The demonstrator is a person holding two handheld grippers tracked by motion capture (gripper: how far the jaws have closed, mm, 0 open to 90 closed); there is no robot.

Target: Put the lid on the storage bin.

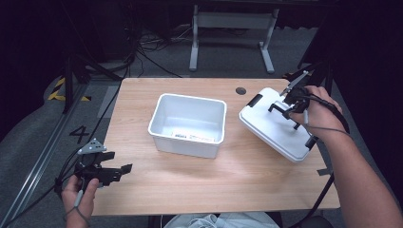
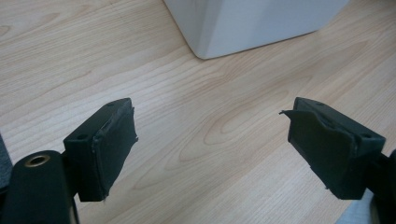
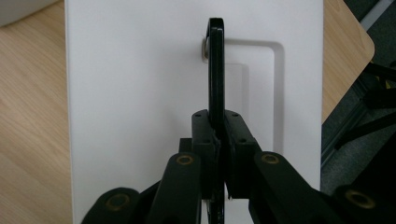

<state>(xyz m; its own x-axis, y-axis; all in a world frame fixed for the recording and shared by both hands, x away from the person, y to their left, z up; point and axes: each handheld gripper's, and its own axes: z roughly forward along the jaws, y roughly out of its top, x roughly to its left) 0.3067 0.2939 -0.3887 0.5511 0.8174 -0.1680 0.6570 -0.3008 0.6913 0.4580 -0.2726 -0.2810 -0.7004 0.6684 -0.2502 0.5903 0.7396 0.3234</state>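
Right gripper (image 3: 218, 140) clamps the lid's (image 1: 273, 127) black handle (image 3: 215, 70) near the tabletop's (image 1: 190, 180) right edge; bin (image 1: 187, 124) at centre; left gripper (image 2: 212, 149) gapes, empty.

white bin (image 2: 252, 23) cropped by top edge, bin label (image 1: 192, 136) unreadable

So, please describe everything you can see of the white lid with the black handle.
The white lid is a flat rectangle with rounded corners, apparently plastic, with a recessed panel on top. Its black handle stands upright, pinched between the jaws of the right gripper. The lid hangs tilted over the right side of the wooden table, beside the open white bin, apart from it.
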